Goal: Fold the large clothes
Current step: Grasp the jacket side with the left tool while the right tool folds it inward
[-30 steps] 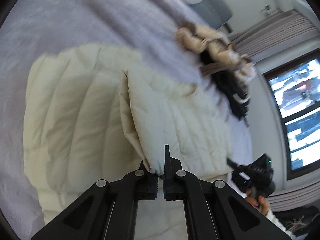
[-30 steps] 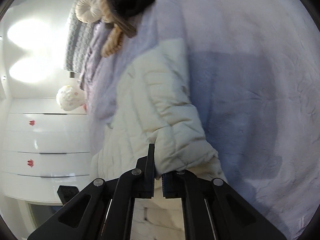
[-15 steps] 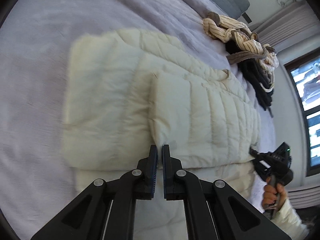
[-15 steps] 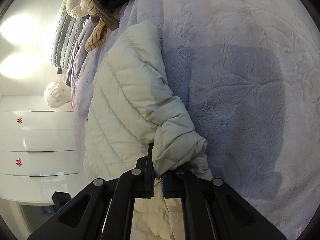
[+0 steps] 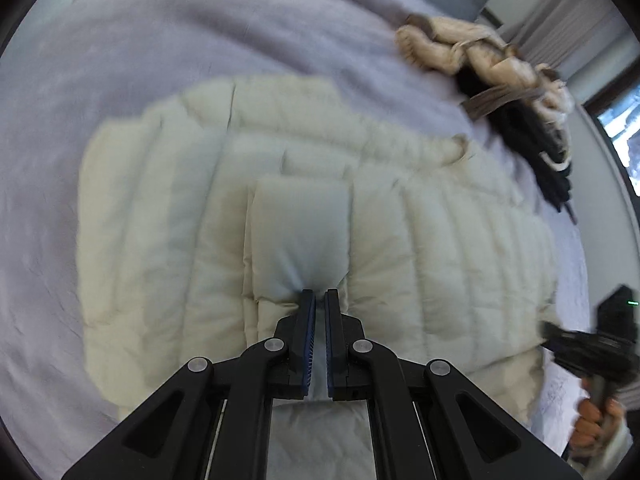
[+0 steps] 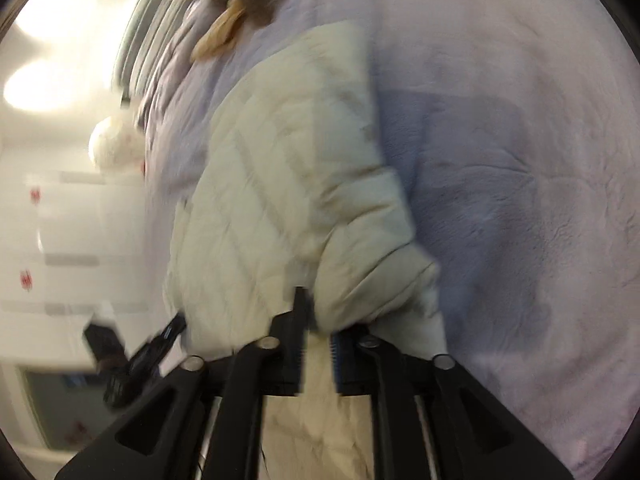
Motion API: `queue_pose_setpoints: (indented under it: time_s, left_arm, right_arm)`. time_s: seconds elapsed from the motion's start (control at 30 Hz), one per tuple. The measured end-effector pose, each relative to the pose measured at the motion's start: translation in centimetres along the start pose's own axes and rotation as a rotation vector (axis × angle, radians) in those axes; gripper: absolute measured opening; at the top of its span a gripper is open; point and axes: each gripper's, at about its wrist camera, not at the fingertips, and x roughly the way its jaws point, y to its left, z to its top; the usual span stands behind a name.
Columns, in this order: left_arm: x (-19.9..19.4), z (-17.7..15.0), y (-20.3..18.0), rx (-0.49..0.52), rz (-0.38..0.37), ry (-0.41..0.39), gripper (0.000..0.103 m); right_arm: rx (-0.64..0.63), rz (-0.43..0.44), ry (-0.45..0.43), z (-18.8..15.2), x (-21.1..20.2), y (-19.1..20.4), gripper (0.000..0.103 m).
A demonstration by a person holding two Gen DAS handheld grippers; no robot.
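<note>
A cream quilted puffer jacket lies partly folded on the lilac bed cover. My left gripper is shut, pinching a fold of the jacket over its middle. In the right wrist view the jacket fills the centre, and my right gripper has its jaws slightly apart with bunched jacket fabric between them. The right gripper also shows in the left wrist view, at the jacket's right edge, held by a hand. Both views are blurred.
A heap of striped beige and black clothes lies on the bed beyond the jacket. A round cushion and white drawers stand left of the bed. A window is at the right.
My left gripper, empty half a second ago, has moved in and shut on a jacket fold. My right gripper's jaws have parted a little around the bunched fabric. Both cameras have moved.
</note>
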Motion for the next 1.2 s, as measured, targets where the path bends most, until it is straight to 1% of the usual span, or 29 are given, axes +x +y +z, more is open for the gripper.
queue_pose_setpoints:
  time_s: [0.03,0.07,0.1,0.17,0.2,0.23,0.3,0.33,0.37,0.4,0.43,0.5,0.53,0.57,0.6,0.63,0.7,0.77,0.8,0.83,0.87,0.9,0.97,1.03,1.13,1.2]
  left_arm:
    - [0.3,-0.2,0.1,-0.003,0.002,0.001,0.004]
    - [0.5,-0.4,0.4,-0.010,-0.001,0.003,0.004]
    - [0.6,-0.4,0.5,-0.013,-0.003,0.006,0.004]
    - [0.8,-0.4,0.5,-0.005,0.002,0.014,0.004]
    - [0.9,-0.3,0.4,0.004,0.008,0.016,0.004]
    - [0.9,-0.3,0.3,0.013,0.015,0.018,0.004]
    - [1.0,-0.2,0.3,0.024,0.023,0.020,0.004]
    - [1.1,-0.2,0.3,0.022,0.024,0.021,0.004]
    - [1.2,-0.2,0.4,0.016,0.028,0.022,0.004]
    - [1.2,-0.2,0.5,0.012,0.027,0.023,0.004]
    - [1.3,-0.2,0.5,0.008,0.026,0.024,0.004]
    - [1.5,-0.2,0.4,0.008,0.032,0.025,0.004]
    - [1.5,-0.2,0.2,0.010,0.037,0.025,0.004]
    - [1.6,-0.2,0.1,0.012,0.046,0.025,0.004]
    - [1.6,-0.2,0.0,0.012,0.049,0.025,0.004]
    - [1.6,-0.2,0.0,0.011,0.052,0.026,0.004]
    - [1.8,-0.1,-0.1,0.008,0.054,0.027,0.004]
    - [1.9,-0.1,-0.1,0.003,0.049,0.026,0.004]
    - [1.9,-0.1,-0.2,0.000,0.044,0.026,0.004]
    - [1.9,0.0,-0.3,-0.001,0.039,0.027,0.004]
    - [2.0,-0.1,-0.4,0.004,0.043,0.027,0.004]
    - [2.0,-0.1,-0.5,0.011,0.048,0.026,0.004]
    - [2.0,-0.1,-0.5,0.019,0.051,0.026,0.004]
    - [1.9,-0.1,-0.3,0.012,0.046,0.027,0.004]
    - [1.9,0.0,-0.3,0.012,0.046,0.028,0.004]
    - [1.9,0.0,-0.3,0.015,0.048,0.029,0.004]
  right_arm:
    - [-0.035,0.013,0.017,-0.1,-0.4,0.6,0.056]
    - [-0.076,0.048,0.031,-0.3,-1.0,1.3,0.079]
    - [-0.113,0.096,0.032,-0.4,-1.9,1.9,0.081]
    - [-0.150,0.168,0.002,-0.2,-3.6,2.4,0.081]
    - [-0.140,0.195,-0.034,0.3,-4.4,2.1,0.081]
    - [-0.108,0.201,-0.074,1.0,-4.9,1.3,0.080]
    - [0.004,0.179,-0.134,2.9,-4.9,-0.9,0.079]
    - [0.061,0.174,-0.156,3.8,-4.5,-2.2,0.076]
    - [0.102,0.163,-0.169,4.6,-4.0,-3.2,0.070]
    - [0.144,0.154,-0.172,5.6,-3.2,-4.2,0.068]
    - [0.162,0.156,-0.166,6.2,-2.4,-4.6,0.064]
    - [0.181,0.173,-0.134,7.3,-0.9,-5.0,0.060]
    - [0.182,0.189,-0.117,7.7,-0.3,-4.8,0.038]
    - [0.171,0.223,-0.099,8.1,0.1,-4.2,0.012]
    - [0.147,0.244,-0.096,8.4,0.1,-3.5,0.012]
    - [0.091,0.238,-0.114,8.3,-0.3,-2.3,0.010]
    - [-0.024,0.135,-0.145,8.3,-1.0,-0.4,0.009]
    - [-0.056,0.025,-0.145,8.5,-0.6,-0.4,0.009]
    - [-0.074,-0.062,-0.135,8.6,0.0,-0.9,0.009]
    - [-0.078,-0.103,-0.123,8.8,0.4,-1.6,0.009]
    - [-0.066,-0.114,-0.107,8.9,0.8,-2.2,0.009]
    - [-0.044,-0.101,-0.108,8.8,0.9,-2.5,0.010]
    - [0.004,-0.076,-0.135,8.5,0.1,-2.9,0.010]
    - [0.022,-0.083,-0.160,7.9,-1.1,-2.6,0.010]
    - [-0.025,-0.101,-0.185,6.1,-3.1,-1.7,0.010]
    - [-0.066,-0.081,-0.175,4.6,-4.1,-0.5,0.010]
